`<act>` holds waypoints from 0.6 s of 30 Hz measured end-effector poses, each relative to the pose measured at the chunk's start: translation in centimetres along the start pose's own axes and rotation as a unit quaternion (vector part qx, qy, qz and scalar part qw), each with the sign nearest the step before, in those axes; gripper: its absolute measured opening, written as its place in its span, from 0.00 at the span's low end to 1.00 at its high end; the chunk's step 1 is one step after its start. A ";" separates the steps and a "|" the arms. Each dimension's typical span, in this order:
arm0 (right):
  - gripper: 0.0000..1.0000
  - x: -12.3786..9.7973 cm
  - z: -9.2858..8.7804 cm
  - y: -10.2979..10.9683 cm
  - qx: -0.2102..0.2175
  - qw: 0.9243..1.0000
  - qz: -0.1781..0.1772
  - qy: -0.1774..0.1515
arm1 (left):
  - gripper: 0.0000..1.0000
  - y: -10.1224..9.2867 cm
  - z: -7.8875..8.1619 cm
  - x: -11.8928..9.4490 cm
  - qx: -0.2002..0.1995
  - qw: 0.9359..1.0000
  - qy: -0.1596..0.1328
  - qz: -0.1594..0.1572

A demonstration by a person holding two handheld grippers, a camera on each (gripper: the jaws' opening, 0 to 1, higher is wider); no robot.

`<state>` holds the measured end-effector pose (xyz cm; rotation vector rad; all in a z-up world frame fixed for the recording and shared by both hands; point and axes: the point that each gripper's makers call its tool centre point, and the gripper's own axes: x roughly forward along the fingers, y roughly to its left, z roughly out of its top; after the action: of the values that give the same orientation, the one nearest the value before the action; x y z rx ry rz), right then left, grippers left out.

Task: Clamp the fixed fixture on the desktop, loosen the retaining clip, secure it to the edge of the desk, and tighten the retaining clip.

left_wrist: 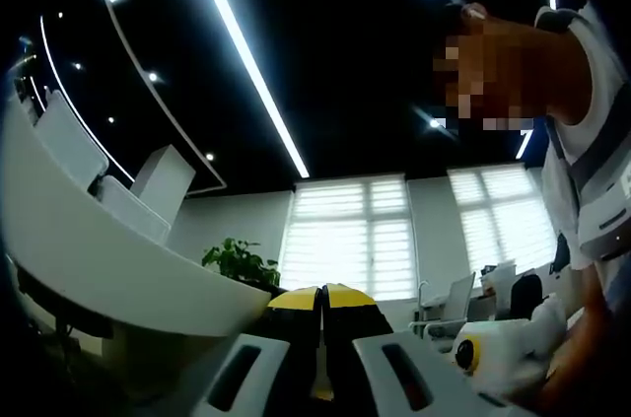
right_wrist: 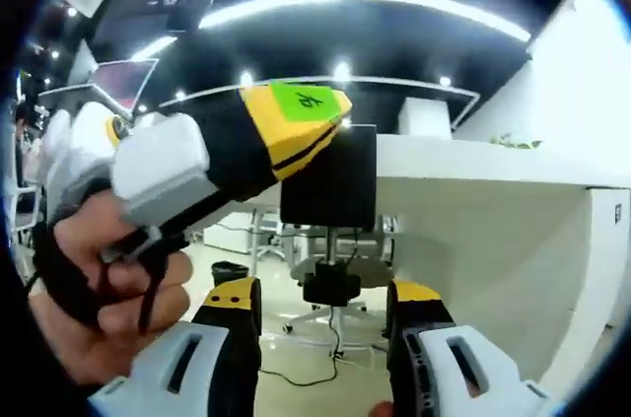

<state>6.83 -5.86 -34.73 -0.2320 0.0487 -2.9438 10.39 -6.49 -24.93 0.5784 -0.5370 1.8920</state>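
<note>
In the left gripper view the left hand-held gripper (left_wrist: 322, 323) rises from the bottom edge with its yellow-and-black jaws pressed together and nothing between them, aimed upward toward a dark ceiling with a long strip light (left_wrist: 246, 57). A curved white counter (left_wrist: 89, 259) sweeps in from the left, a potted plant (left_wrist: 240, 261) stands behind its end, and bright blinded windows (left_wrist: 345, 235) lie straight ahead. The other gripper's white body (left_wrist: 498, 348) sits at lower right, held by a person (left_wrist: 582, 141) leaning in from the right edge. In the right gripper view the right hand-held gripper (right_wrist: 325, 313) has its jaws set well apart with nothing held between them. The left hand-held gripper crosses the upper left, gripped by a hand (right_wrist: 104, 289), its long axis running up to the right and its yellow tip bearing a green sticker (right_wrist: 306, 100). Beyond stand a dark monitor back (right_wrist: 330, 180), an office chair (right_wrist: 330, 289) and a white desk (right_wrist: 493, 200). I cannot make out the fixture or its retaining clip in either view.
</note>
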 end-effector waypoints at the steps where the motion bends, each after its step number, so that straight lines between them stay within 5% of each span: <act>1: 0.48 0.4 0.0 0.0 0.005 1.000 0.000 0.001 | 0.02 0.0 0.0 0.0 0.001 1.000 0.000 0.000; 6: 0.26 1.4 -0.1 -0.4 0.023 1.000 -0.006 0.009 | 0.02 0.0 0.1 0.0 -0.001 1.000 -0.002 -0.001; 11: 0.26 1.2 0.0 -0.5 0.028 1.000 0.008 0.008 | 0.02 0.0 0.1 -0.1 -0.004 1.000 -0.003 -0.002; 15: 0.26 1.2 0.1 -0.1 0.012 0.997 0.073 -0.005 | 0.02 0.0 0.1 -0.1 -0.002 1.000 -0.003 -0.002; 18: 0.26 1.2 0.0 0.4 0.009 0.988 0.153 -0.009 | 0.02 0.0 0.1 -0.1 -0.004 1.000 -0.004 0.000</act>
<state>5.72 -6.44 -34.61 -0.2254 0.0512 -2.6357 10.42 -6.60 -24.88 0.5799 -0.5494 1.8871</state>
